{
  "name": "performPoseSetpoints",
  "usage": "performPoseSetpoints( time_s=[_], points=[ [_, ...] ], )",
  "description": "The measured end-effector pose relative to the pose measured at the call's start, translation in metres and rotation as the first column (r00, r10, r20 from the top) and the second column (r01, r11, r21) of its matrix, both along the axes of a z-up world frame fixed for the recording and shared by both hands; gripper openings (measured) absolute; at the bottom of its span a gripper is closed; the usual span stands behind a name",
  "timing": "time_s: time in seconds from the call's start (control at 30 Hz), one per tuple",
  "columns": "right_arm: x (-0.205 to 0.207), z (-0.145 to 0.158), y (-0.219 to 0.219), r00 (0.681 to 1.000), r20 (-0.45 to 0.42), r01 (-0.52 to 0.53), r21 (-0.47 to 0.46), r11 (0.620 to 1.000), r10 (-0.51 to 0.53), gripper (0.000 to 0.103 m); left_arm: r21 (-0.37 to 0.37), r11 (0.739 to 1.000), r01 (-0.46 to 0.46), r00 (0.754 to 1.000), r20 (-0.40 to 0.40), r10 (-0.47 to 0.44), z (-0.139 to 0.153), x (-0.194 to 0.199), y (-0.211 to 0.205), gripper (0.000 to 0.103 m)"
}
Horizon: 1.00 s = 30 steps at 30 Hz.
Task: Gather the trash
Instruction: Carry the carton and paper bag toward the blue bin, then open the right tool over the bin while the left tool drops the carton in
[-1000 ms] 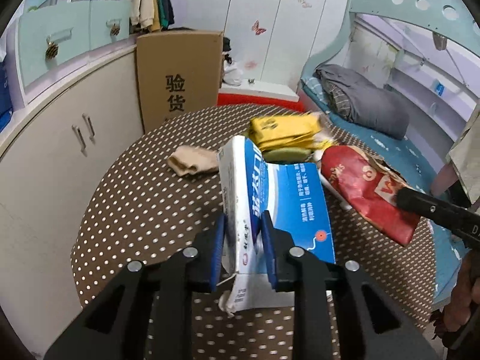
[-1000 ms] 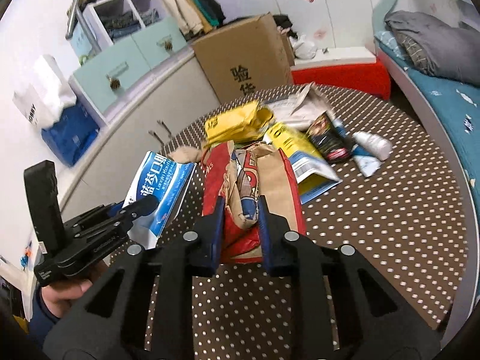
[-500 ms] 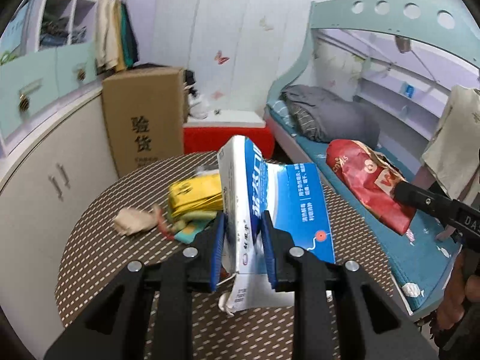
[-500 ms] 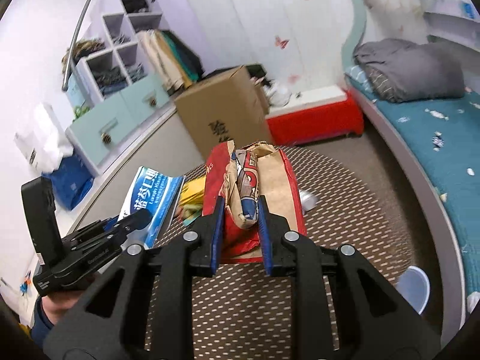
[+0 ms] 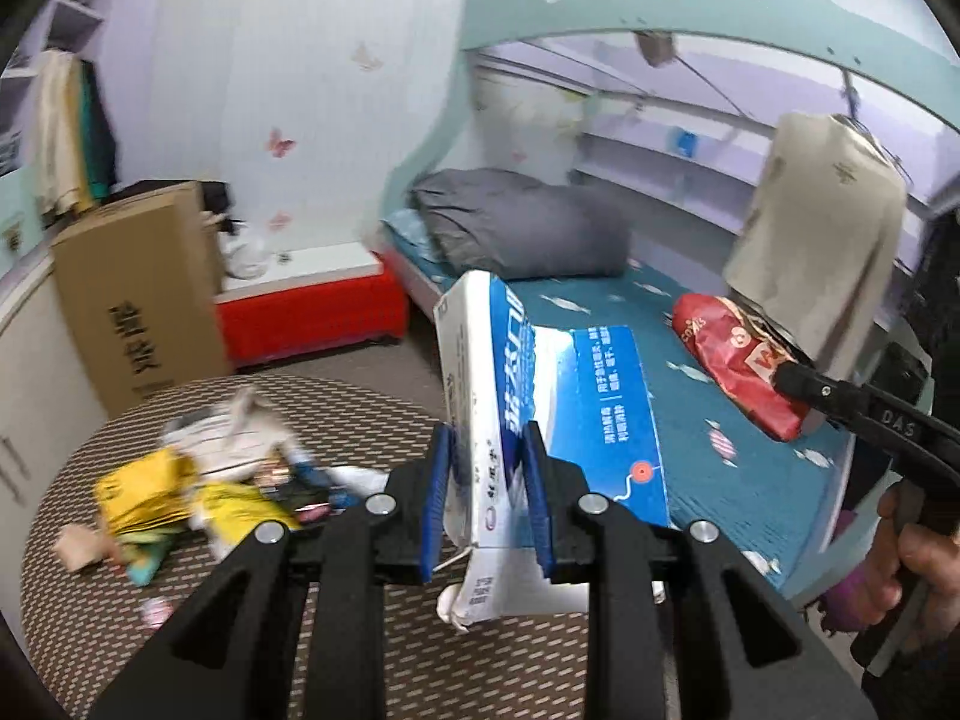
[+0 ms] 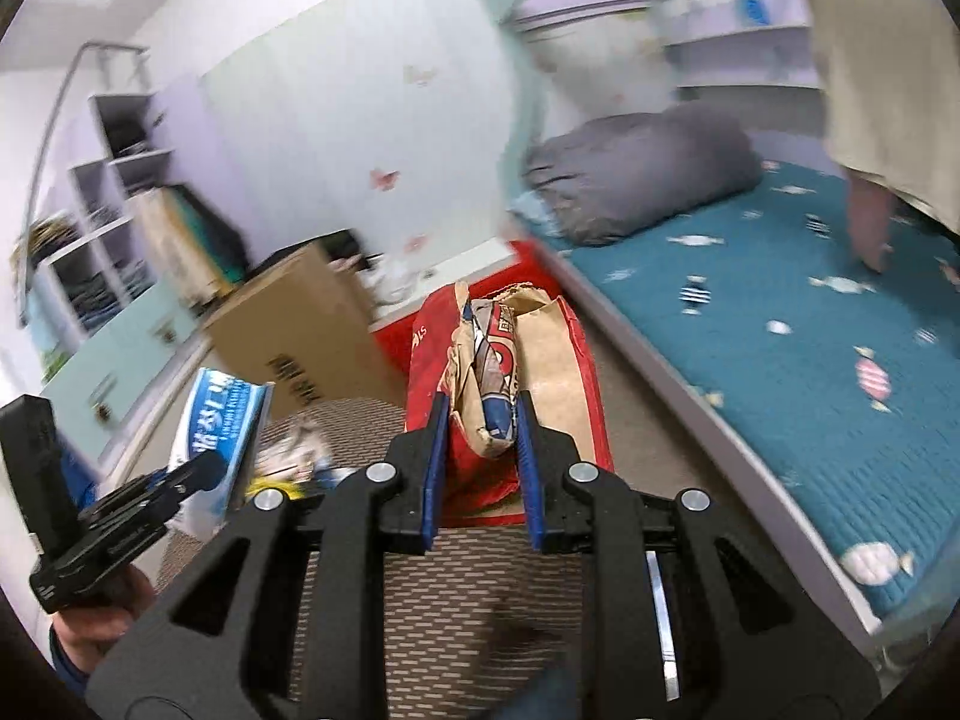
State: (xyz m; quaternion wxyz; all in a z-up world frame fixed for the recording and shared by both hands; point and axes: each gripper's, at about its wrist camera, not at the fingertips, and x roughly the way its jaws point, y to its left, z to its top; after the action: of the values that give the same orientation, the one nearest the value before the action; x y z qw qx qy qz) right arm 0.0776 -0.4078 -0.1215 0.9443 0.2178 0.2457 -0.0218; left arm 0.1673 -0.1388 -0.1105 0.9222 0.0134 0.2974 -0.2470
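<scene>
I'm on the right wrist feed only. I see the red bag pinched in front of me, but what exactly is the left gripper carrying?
Observer: The left gripper is shut on a blue and white box, flattened, with one end flap hanging open below the fingers.
Operator: Any trash left on the table?
Observer: Yes. On the dotted table, yellow wrappers lie beside a heap of white paper; both are blurred.
Operator: Anything smaller nearby?
Observer: A small tan scrap lies left of the wrappers.
</scene>
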Motion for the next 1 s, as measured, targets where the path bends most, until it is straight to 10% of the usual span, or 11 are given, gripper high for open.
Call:
performPoseSetpoints(
  time_s=[0.57,0.87,1.0],
  points=[
    [0.002,-0.137,-0.096,0.945,-0.297,0.19,0.15,0.97,-0.139,0.021,0.143,0.964,0.223,0.963,-0.188,-0.194,-0.091,0.012,-0.164,0.023],
    [0.02,-0.225,-0.119,0.894,-0.436,0.249,0.282,0.926,-0.108,0.024,0.306,0.902,0.305,0.926,-0.318,-0.206,-0.162,0.026,-0.231,0.024],
    [0.023,-0.261,-0.134,0.867,-0.484,0.314,0.339,0.887,-0.122,0.08,0.347,0.874,0.338,0.909,-0.362,-0.208,-0.186,0.033,-0.253,0.025]
  ],
)
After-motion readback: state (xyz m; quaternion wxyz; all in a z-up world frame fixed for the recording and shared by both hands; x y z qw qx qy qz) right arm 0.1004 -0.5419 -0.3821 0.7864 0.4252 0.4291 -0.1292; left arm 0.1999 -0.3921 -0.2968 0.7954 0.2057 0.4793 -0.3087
